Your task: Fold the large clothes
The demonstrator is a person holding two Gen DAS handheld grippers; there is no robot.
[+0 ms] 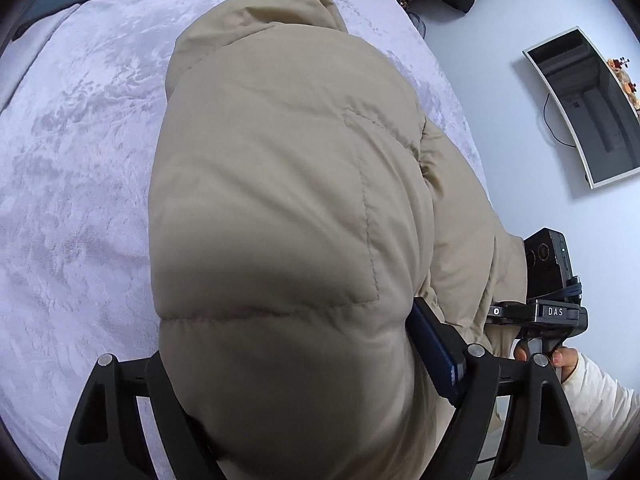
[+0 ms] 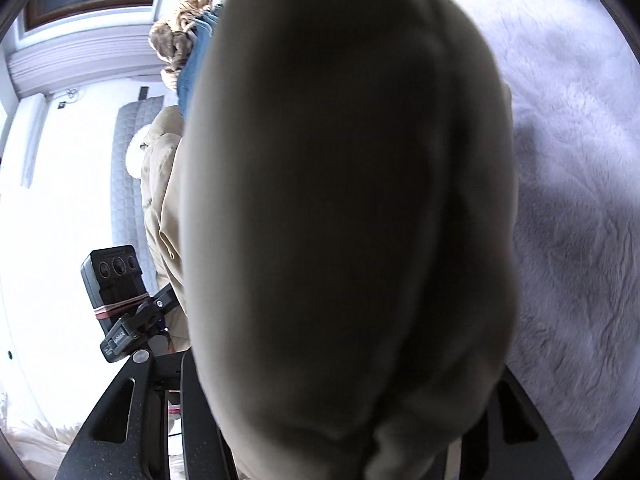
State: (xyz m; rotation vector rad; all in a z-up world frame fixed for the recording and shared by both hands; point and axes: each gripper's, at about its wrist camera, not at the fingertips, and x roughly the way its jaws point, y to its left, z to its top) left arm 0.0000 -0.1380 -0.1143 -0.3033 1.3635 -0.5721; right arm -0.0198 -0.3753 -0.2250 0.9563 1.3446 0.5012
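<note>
**A:** Start big. Where's the garment?

**B:** The beige puffer coat [image 1: 280, 200] lies on the pale plush bedspread [image 1: 72, 184], hood end far from the camera, near end bulging up into both grippers. On the right wrist camera the coat [image 2: 344, 200] fills nearly the whole view.

**A:** Are the grippers holding it?

**B:** The left gripper [image 1: 304, 364] has a thick padded roll wedged between its fingers, and the blue pad [image 1: 434, 350] lies against the fabric, so I'd call that a grip on the coat. The right gripper [image 2: 340, 412] has fabric bunched between its fingers too, but the contact is hidden; I cannot tell whether it's clamped.

**A:** So what goes wrong from here?

**B:** Slippery, springy padding. Probably the roll squeezes out of a wide grip as it's lifted, one side drops, and the fold lands crooked.

**A:** Anything smaller?

**B:** The two grippers sit close together; the person's hand [image 1: 560, 358] is just beside the left gripper's arm. They could knock. And the right camera is blinded by fabric, so aiming that side is guesswork.
</note>
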